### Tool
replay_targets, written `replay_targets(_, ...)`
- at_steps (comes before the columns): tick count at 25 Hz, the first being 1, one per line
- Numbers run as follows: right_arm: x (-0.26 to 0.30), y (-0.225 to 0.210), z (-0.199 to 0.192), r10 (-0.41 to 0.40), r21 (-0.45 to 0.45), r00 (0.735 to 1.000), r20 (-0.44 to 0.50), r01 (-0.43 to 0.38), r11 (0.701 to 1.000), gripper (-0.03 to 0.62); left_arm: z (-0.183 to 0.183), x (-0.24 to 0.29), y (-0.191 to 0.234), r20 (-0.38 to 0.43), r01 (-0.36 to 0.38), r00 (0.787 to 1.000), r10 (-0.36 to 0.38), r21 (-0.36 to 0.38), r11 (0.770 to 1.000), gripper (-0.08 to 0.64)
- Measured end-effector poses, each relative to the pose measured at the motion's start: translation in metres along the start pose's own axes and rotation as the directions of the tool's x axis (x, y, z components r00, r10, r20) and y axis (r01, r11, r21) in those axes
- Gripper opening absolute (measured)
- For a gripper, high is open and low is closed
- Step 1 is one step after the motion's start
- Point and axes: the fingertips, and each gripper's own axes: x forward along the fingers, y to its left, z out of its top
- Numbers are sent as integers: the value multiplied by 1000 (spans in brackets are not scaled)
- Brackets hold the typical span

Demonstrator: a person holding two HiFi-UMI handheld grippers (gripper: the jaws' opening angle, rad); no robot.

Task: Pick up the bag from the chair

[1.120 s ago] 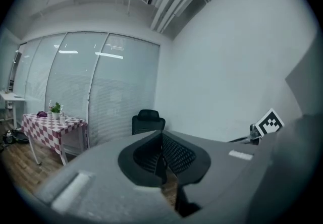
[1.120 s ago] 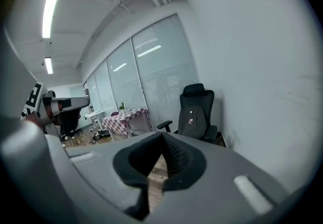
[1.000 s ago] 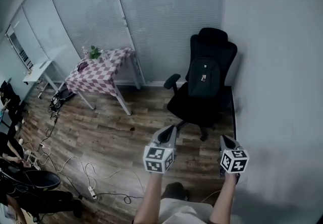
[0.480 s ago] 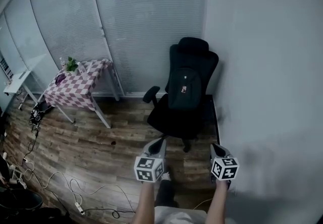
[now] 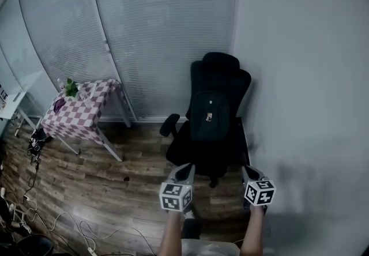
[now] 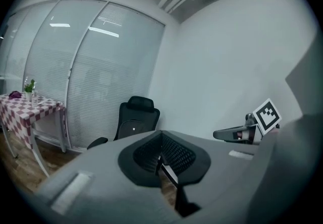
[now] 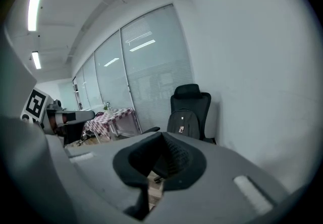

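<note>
Black bag [image 5: 207,115]: stood upright on the seat of the chair [image 5: 223,70], leaning on its backrest, a small pale tag on its front; nothing touched it.
Chair: black office chair in the room's corner, between the blind-covered glass wall [image 5: 144,30] and the plain wall [image 5: 300,76], turned toward the person.
Left gripper [image 5: 185,169]: clenched, its jaws pressed together on nothing in its own view; carried low, pointing at the chair, well apart from the bag.
Right gripper [image 5: 247,169]: likewise clenched and empty, level with the left one and aimed at the same corner.
Change: over the last second the chair and bag had drawn toward the middle of the head view and stood squarer ahead. The checked worktop [image 5: 81,113] with its small plant [image 5: 70,86] had slid off to the left, and most of the cable-strewn wooden floor [image 5: 115,174] had left the frame. Neither gripper had parted its jaws or lifted from its low carry.
Meaning for the task: this looked like an approach on foot, lined up on the chair but short of reach; no pick had begun.
Next need: judging from here, at least one gripper would have had to open before closing on the bag's top; any handle there was too small to make out.
</note>
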Motion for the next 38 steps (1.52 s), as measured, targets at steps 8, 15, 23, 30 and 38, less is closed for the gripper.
replay_targets(8,97,3,51,8,-48,1000,-28,-9,999,2,32,88,62,-34,80,996,-79,18,997,6)
replay_targets(15,170,-14,74,-32,-30,999,-31,31,999,2,49,151,115,-3,127,992,-127,-12,992,6)
replay_targets(23,224,-23,56,-37,-13,995,-98,35,999,2,29,203,151,-18,157,987,-158,-65,985,6)
replay_targets(30,244,-40,74,-28,37,997,-65,30,999,2,30,221,176,-47,78,995,-83,-94,992,6)
replay_targets(38,291,-69,113,82,44,997,-17,-81,996,2,45,247,185,-67,-35,997,32,-38,999,6)
